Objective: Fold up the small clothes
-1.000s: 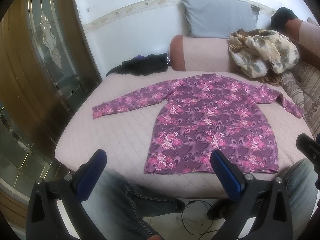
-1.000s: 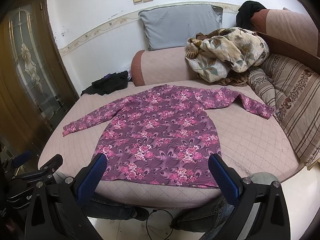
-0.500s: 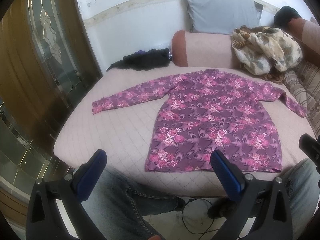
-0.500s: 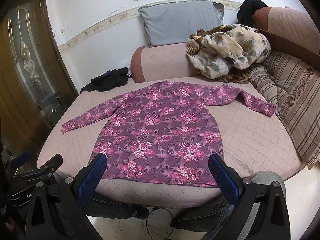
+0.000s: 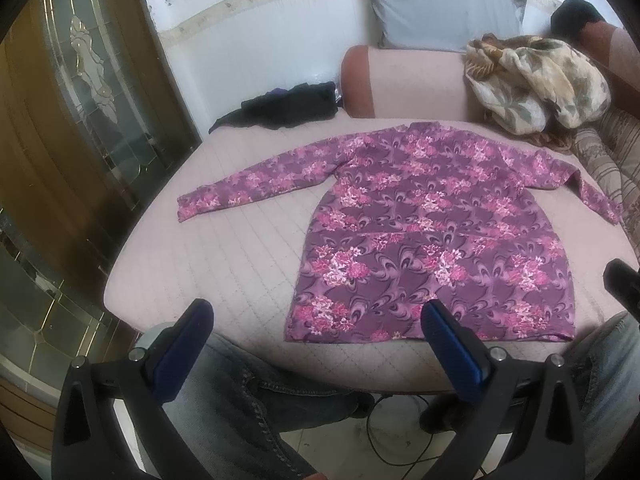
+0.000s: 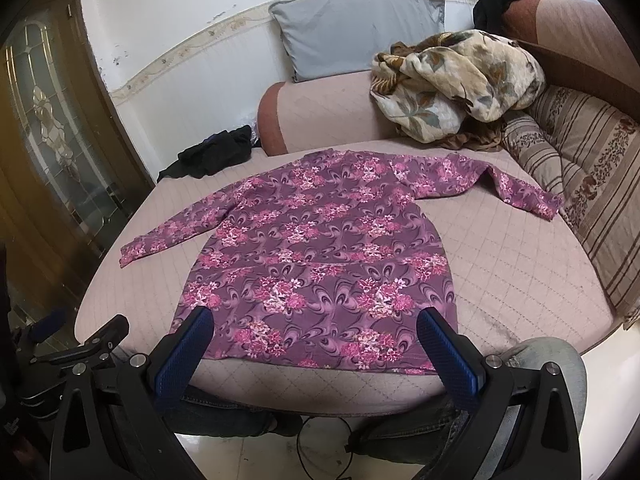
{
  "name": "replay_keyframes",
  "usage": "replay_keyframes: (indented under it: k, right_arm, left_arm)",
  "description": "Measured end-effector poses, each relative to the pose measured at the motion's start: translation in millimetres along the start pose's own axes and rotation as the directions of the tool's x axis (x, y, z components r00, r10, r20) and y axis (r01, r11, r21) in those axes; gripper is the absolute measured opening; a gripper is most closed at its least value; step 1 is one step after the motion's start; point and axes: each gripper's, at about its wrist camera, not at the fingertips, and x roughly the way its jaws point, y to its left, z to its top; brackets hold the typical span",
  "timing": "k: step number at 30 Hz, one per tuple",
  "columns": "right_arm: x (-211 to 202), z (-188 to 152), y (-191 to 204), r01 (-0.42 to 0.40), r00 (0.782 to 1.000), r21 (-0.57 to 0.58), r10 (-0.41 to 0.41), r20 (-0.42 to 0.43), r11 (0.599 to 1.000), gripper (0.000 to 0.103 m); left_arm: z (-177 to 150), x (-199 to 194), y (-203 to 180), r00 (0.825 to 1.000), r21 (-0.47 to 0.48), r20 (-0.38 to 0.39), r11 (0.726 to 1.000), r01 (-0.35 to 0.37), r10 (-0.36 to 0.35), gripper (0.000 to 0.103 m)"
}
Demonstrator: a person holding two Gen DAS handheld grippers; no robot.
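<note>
A purple floral long-sleeved top (image 5: 432,236) (image 6: 320,264) lies flat and spread on the pink quilted bed (image 5: 224,264) (image 6: 516,276), both sleeves stretched outward, hem at the near edge. The left hand-held gripper (image 5: 318,334) and the right hand-held gripper (image 6: 314,338) hang above that edge, each with its jaws spread wide and empty. Behind the top are a dark garment (image 5: 288,106) (image 6: 216,152), a pink bolster (image 5: 412,80), a grey pillow (image 6: 356,28) and a crumpled floral blanket (image 6: 456,80).

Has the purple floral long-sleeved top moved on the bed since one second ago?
No. The purple floral top lies equally near the black clothes; only the camera shifted.
</note>
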Motion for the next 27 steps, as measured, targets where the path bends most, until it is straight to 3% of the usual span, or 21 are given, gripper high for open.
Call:
replay_keyframes:
  k: [9,15,21,27]
  right_arm:
    - [13,11,-10,0.006,1.000,0.010,-0.006,0.009,1.000,0.103]
    - [14,18,-14,0.002,0.998,-0.001,-0.002,0.061,1.000,0.103]
    - [33,39,-43,-0.058,0.998,0.081,0.055,0.038,0.995,0.103]
    - [60,96,-108,-0.068,0.995,0.207,0.053,0.080,0.976,0.103]
  left_arm:
    - [11,13,-12,1.000,0.021,-0.009,1.000,-0.016,0.016,0.103]
    - [19,18,-22,1.000,0.034,-0.010,0.999,-0.015,0.015,0.103]
    - [44,30,-40,0.999,0.050,-0.001,0.998,0.045,-0.045,0.103]
    - [97,63,-76,0.990,0.055,-0.001,0.989,0.138,-0.138,0.103]
